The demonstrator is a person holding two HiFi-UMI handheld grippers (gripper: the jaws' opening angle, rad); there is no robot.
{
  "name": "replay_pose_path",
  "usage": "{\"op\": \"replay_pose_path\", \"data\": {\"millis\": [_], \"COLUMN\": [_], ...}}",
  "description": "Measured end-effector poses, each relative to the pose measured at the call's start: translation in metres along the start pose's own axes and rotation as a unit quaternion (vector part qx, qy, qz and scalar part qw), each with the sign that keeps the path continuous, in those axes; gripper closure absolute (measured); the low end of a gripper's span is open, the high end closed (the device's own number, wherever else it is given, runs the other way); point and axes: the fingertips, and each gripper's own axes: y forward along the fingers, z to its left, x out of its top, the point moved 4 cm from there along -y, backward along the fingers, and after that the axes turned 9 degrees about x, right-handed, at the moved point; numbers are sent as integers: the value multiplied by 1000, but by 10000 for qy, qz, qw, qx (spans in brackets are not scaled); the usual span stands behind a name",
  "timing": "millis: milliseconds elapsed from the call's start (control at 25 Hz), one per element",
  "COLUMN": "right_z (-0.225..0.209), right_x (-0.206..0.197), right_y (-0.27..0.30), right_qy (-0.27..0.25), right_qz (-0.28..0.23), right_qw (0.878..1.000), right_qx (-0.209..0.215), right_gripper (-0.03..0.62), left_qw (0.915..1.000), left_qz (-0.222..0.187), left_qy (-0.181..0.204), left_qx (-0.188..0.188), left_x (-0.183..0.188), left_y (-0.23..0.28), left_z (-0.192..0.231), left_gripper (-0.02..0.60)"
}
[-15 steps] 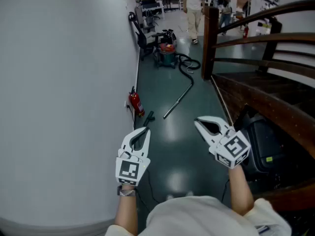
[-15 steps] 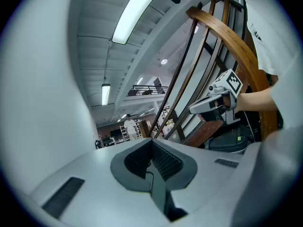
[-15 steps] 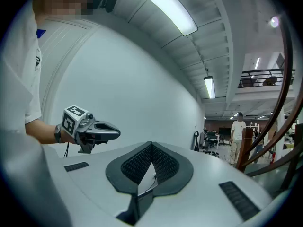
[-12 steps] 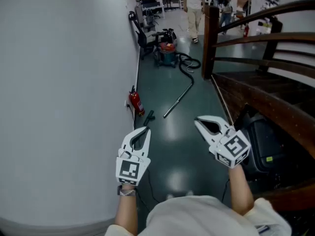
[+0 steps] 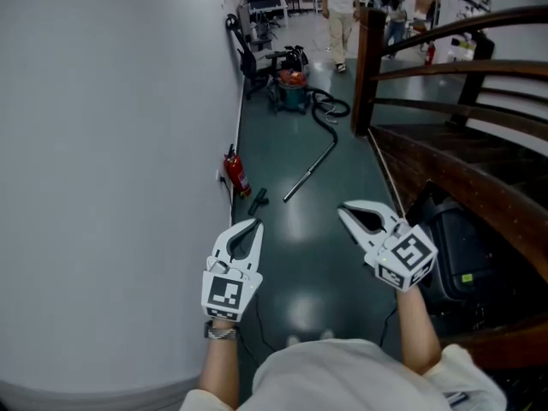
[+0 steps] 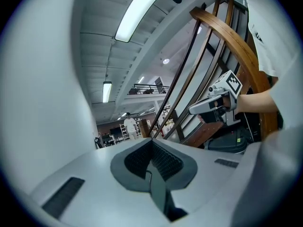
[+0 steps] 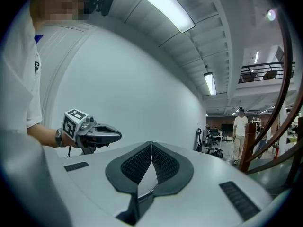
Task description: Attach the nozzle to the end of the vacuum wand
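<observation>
Low in the head view, the left gripper (image 5: 254,223) and the right gripper (image 5: 342,212) are held level over the dark floor (image 5: 300,255), each with its jaws pressed together and nothing pinched. The nozzle (image 5: 257,200) is seen lying on the floor near frame centre, just right of the red fire extinguisher (image 5: 235,176) at the foot of the white wall (image 5: 111,161). The vacuum wand (image 5: 308,175) is laid diagonally to the upper right of the nozzle, near it but apart, its far end joined to the black hose (image 5: 330,114) that runs to the vacuum cleaner (image 5: 291,92) at upper centre. A wooden railing (image 5: 445,67) is seen at right. Left gripper view: the ribbed pads are shown meeting at the tips, with nothing between them; the right gripper is seen at right, in front of the railing. Right gripper view: the pads are shown touching at the tips, empty; the left gripper is seen at left against the wall, and a standing person (image 7: 240,126) far off at right.
</observation>
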Motion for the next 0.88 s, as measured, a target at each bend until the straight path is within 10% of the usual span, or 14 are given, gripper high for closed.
{"op": "replay_pose_path", "data": {"millis": [880], "right_z": [19], "right_x": [-4], "right_y": [40], "right_qy": [41], "right_qz": [71], "right_qw": [9998], "right_qx": [-162], "right_gripper": [565], "left_qw": [9998], "left_qz": [110], "left_qy": [-147], "left_qx": [-98], "left_x": [-38], "left_y": [-9], "left_z": [44], "left_gripper": [584]}}
